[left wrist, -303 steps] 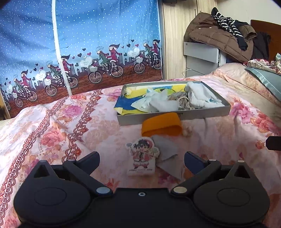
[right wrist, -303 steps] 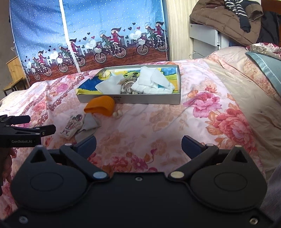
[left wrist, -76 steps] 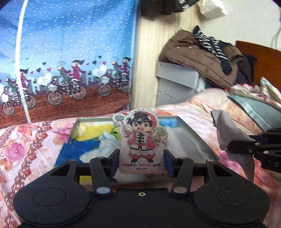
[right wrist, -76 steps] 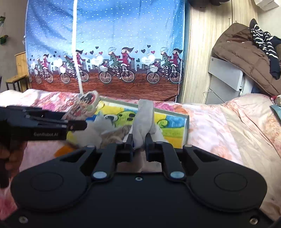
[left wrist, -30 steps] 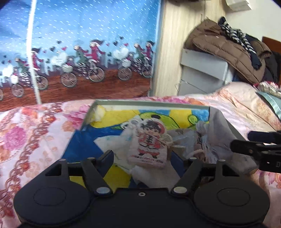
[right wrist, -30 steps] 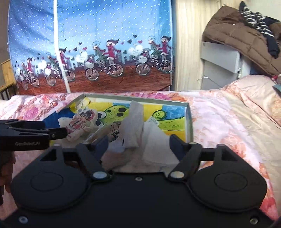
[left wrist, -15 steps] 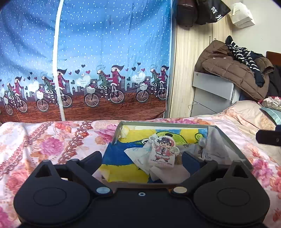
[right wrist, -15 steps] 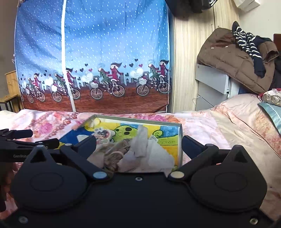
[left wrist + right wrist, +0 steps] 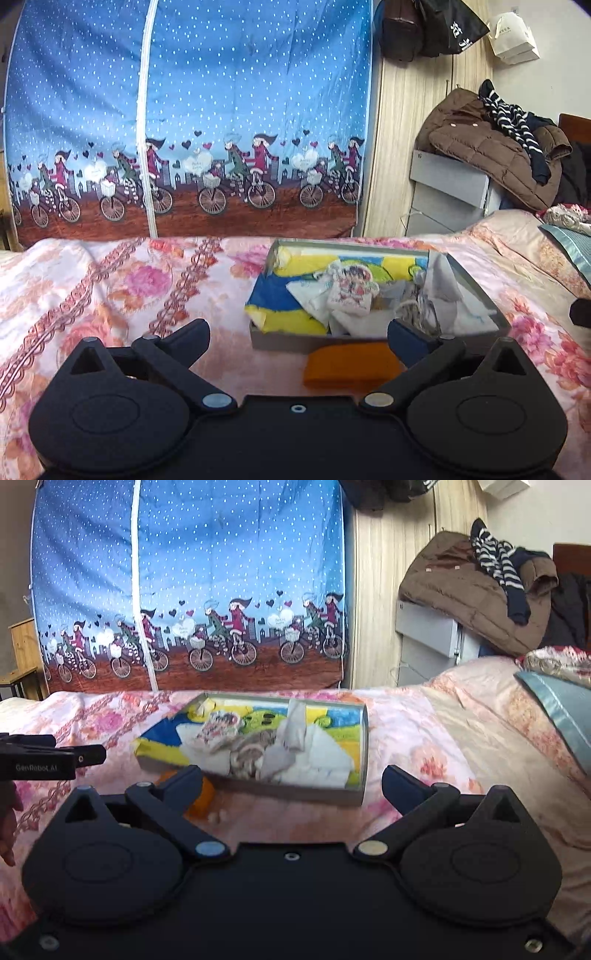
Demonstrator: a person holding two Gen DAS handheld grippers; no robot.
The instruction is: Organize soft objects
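A grey shallow box lies on the flowered bedspread, holding a yellow-and-blue towel, white cloths, a cartoon-figure pouch and a grey cloth. An orange soft piece rests on the bed just in front of the box. My left gripper is open and empty, held back from the box's near wall. My right gripper is open and empty too, short of the box. In the right wrist view the pouch and grey cloth lie inside, and the orange piece is partly behind a finger.
The left gripper and part of a hand show at the left edge. Small beige bits lie near the orange piece. A blue bicycle-print curtain stands behind the bed. A brown coat lies on a grey cabinet, with pillows at right.
Both grippers have drawn back from the box and their jaws have spread wider. The pouch and the grey cloth stay lying in the box.
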